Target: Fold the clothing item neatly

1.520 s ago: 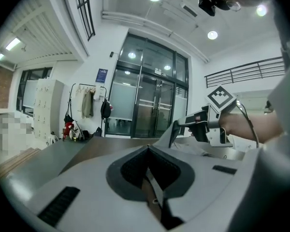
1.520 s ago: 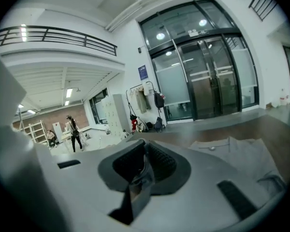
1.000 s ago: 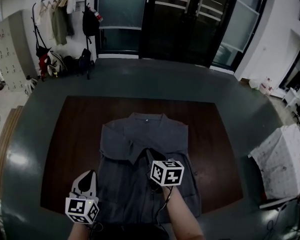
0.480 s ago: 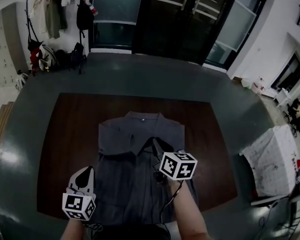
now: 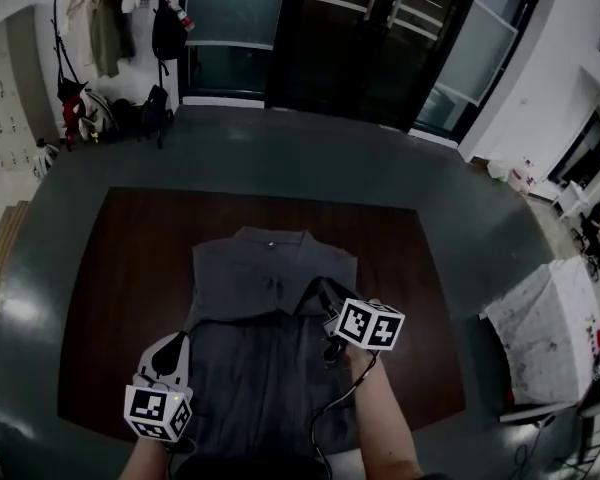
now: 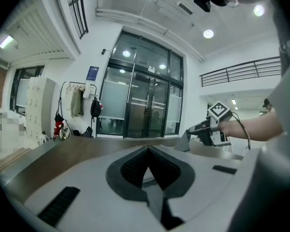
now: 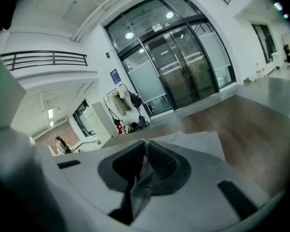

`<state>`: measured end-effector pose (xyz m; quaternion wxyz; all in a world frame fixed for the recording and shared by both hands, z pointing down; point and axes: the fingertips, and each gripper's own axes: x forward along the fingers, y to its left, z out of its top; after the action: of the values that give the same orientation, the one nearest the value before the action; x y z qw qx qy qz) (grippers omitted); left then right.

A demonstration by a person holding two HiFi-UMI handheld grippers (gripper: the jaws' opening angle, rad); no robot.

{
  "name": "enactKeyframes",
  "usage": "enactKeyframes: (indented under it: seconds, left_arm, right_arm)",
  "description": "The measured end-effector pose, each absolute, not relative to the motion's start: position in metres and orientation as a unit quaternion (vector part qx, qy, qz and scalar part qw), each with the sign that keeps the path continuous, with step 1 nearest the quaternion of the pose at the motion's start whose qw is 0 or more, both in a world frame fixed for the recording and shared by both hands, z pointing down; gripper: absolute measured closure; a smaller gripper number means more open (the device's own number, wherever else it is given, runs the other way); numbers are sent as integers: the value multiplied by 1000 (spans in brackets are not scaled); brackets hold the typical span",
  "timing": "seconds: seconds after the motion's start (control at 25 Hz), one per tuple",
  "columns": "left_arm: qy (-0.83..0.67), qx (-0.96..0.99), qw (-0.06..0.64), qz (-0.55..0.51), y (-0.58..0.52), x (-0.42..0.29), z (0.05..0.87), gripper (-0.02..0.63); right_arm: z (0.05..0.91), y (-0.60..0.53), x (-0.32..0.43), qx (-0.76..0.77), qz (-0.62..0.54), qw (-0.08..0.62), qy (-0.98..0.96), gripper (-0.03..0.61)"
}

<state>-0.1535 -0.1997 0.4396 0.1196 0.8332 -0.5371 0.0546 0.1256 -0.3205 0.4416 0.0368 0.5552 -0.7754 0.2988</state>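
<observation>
Left tongs (image 5: 178,342): clenched tight, at shirt's lower left edge; cannot tell whether cloth is pinched. Grey shirt (image 5: 265,278): spread mid brown counter (image 5: 110,268), collar on far side, hem toward person. Right tongs (image 5: 323,290): clamped on shirt's right side, fold of grey cloth between pads, raised off counter.

Grey shirt (image 5: 265,268), dark brown table (image 5: 130,268)

One grey shirt (image 5: 265,268), one desk (image 5: 130,268), two tongs, namely left tongs (image 5: 180,340) and right tongs (image 5: 320,286), and one coat rack (image 5: 102,28) beyond them.
</observation>
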Motion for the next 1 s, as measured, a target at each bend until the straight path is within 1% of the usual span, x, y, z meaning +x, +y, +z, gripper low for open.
enactKeyframes:
  seconds: [0.16, 0.4, 0.56, 0.64, 0.72, 0.88, 1.0]
  left_arm:
    - [-546, 826, 124, 69, -202, -132, 442, 606]
    - [-554, 819, 129, 75, -212, -104, 451, 606]
    - [-551, 821, 133, 77, -219, -81, 454, 606]
    - [-548, 821, 136, 78, -220, -71, 458, 606]
    - [-547, 821, 140, 80, -221, -64, 461, 606]
    - [-546, 822, 143, 78, -225, -56, 463, 606]
    - [-545, 822, 144, 75, -225, -53, 464, 606]
  right_arm:
    - [472, -320, 154, 564, 319, 40, -761, 555]
    - [522, -308, 189, 571, 321, 101, -749, 555]
    - [547, -295, 203, 572, 346, 114, -735, 555]
    - [558, -286, 210, 581, 350, 124, -724, 535]
    - [562, -278, 218, 601, 330, 140, -715, 521]
    - [546, -272, 230, 643, 237, 153, -712, 518]
    - [549, -260, 193, 579, 225, 180, -762, 518]
